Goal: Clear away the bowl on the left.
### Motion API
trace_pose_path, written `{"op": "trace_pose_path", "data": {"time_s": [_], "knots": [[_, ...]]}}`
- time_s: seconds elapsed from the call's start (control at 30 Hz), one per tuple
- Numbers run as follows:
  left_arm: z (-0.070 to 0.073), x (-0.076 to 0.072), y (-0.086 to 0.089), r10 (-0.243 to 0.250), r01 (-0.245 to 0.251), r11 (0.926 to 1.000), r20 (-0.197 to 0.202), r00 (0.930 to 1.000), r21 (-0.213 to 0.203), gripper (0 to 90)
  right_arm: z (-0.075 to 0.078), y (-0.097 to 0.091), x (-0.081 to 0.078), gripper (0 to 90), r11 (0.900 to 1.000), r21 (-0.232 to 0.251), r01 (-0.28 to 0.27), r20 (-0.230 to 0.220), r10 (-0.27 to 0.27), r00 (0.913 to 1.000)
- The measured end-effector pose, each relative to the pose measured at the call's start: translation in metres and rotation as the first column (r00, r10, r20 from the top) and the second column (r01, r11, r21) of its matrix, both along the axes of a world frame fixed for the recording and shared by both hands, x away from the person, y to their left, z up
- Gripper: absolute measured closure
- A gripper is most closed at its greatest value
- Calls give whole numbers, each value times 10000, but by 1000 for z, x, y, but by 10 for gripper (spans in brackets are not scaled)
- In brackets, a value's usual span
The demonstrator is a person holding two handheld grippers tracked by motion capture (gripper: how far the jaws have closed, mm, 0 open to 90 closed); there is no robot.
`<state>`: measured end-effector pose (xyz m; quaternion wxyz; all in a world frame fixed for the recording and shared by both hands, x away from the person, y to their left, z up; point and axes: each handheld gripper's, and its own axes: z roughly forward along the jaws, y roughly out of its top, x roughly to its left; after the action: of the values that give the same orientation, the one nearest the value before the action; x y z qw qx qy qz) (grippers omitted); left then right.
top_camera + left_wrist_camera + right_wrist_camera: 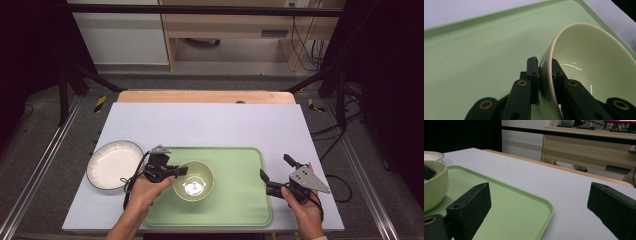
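- Left tongs (181,171) were clamped on the rim of the pale green bowl (194,181), one jaw outside the wall and one inside. The left gripper view made that pretty obvious, with the bowl (584,65) wall pinched right between the black jaws.
- That bowl sat on the green tray (240,200), toward its left half, and from the left gripper view it looked tipped a bit rather than flat.
- Right tongs (276,173) were spread wide with nothing between them, hanging over the tray's right edge where it meets the worktop (210,125).
- In the right gripper view the tray (524,215) corner lay between the two open jaws, and the bowl (434,185) showed up at the far left.
- A white plate with a dark rim (114,164) sat on the worktop just left of the tray, close to the left hand (147,190).
- Right hand (305,207) was near the worktop's front right corner.
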<state>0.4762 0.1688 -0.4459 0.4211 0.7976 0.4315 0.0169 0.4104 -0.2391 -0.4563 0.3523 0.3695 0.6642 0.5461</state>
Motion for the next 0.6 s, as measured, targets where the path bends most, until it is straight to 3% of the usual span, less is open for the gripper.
{"op": "trace_pose_path", "data": {"time_s": [0.6], "knots": [[-2, 0, -3, -235, 236, 9997, -129, 9996, 96, 814, 1, 1, -1, 63, 9997, 215, -67, -72, 69, 10000]]}}
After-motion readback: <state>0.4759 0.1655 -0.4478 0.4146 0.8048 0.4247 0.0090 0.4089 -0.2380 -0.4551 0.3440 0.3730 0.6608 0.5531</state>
